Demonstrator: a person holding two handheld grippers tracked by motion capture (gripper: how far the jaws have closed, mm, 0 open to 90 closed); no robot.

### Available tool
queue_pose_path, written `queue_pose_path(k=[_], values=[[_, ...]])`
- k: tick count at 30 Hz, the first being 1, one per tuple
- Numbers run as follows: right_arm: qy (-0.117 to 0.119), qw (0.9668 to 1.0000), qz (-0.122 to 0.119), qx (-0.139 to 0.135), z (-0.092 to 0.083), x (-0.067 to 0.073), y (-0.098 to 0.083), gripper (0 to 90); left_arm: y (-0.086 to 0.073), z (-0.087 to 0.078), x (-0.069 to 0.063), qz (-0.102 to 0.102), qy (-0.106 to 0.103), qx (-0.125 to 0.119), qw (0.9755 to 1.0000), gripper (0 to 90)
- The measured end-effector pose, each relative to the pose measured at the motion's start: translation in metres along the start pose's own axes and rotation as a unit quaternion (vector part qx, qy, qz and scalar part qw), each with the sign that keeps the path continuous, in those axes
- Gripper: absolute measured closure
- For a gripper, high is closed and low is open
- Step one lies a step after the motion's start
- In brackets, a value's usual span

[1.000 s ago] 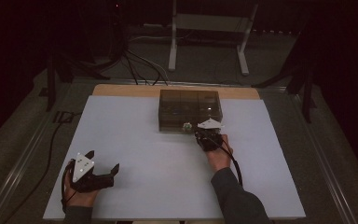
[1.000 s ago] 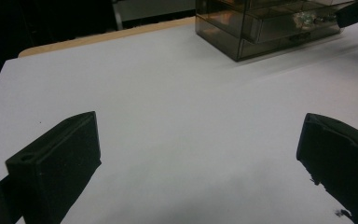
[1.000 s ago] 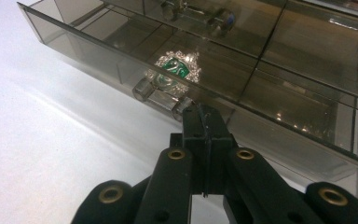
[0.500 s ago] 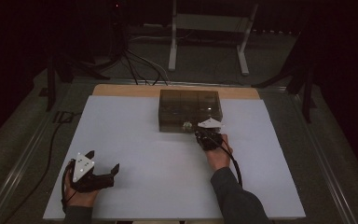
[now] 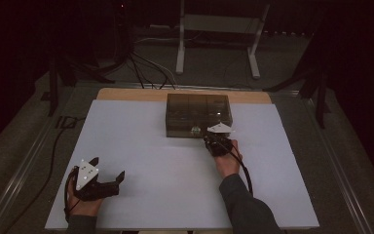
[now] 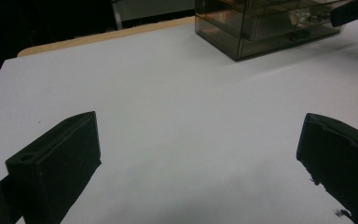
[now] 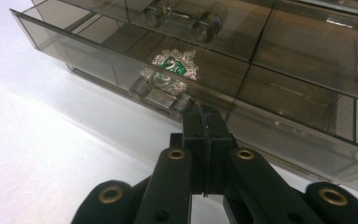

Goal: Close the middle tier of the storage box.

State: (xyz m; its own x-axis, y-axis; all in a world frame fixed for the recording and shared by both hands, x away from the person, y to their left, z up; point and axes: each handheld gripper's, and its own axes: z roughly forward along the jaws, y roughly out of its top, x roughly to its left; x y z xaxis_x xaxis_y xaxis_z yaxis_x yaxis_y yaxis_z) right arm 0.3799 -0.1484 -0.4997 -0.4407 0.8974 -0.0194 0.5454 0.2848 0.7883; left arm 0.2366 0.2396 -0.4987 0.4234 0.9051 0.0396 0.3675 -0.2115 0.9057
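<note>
The smoky drawer box [image 5: 198,114] stands at the table's [image 5: 141,146] far middle; its contents are dim, and 1 green brooch [image 7: 170,67] shows in a drawer. 2 grippers: the right gripper [image 7: 204,122], fingers pressed together and empty, is at that drawer's handle [image 7: 161,97]; the left gripper [image 5: 108,176] rests near-left, fingers wide apart, empty.

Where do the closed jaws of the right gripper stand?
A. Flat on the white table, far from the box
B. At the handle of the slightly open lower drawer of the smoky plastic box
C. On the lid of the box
B: the right gripper, jaws pressed together, has its tips at the clear handle of the slightly pulled-out lower drawer.
</note>
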Motion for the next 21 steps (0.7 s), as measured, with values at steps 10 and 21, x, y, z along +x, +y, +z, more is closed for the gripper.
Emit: queue_pose_path(k=[10, 21], values=[[0.0, 1.0, 0.007, -0.003, 0.003, -0.0014, -0.0003, 90.0, 0.0, -0.0001, 0.0003, 0.0, 0.0, 0.0, 1.0, 0.6], [-0.003, 1.0, 0.007, -0.004, 0.0047, -0.0023, -0.0001, 90.0, 0.0001, -0.0006, 0.0006, 0.0, 0.0, 0.0, 1.0, 0.6]])
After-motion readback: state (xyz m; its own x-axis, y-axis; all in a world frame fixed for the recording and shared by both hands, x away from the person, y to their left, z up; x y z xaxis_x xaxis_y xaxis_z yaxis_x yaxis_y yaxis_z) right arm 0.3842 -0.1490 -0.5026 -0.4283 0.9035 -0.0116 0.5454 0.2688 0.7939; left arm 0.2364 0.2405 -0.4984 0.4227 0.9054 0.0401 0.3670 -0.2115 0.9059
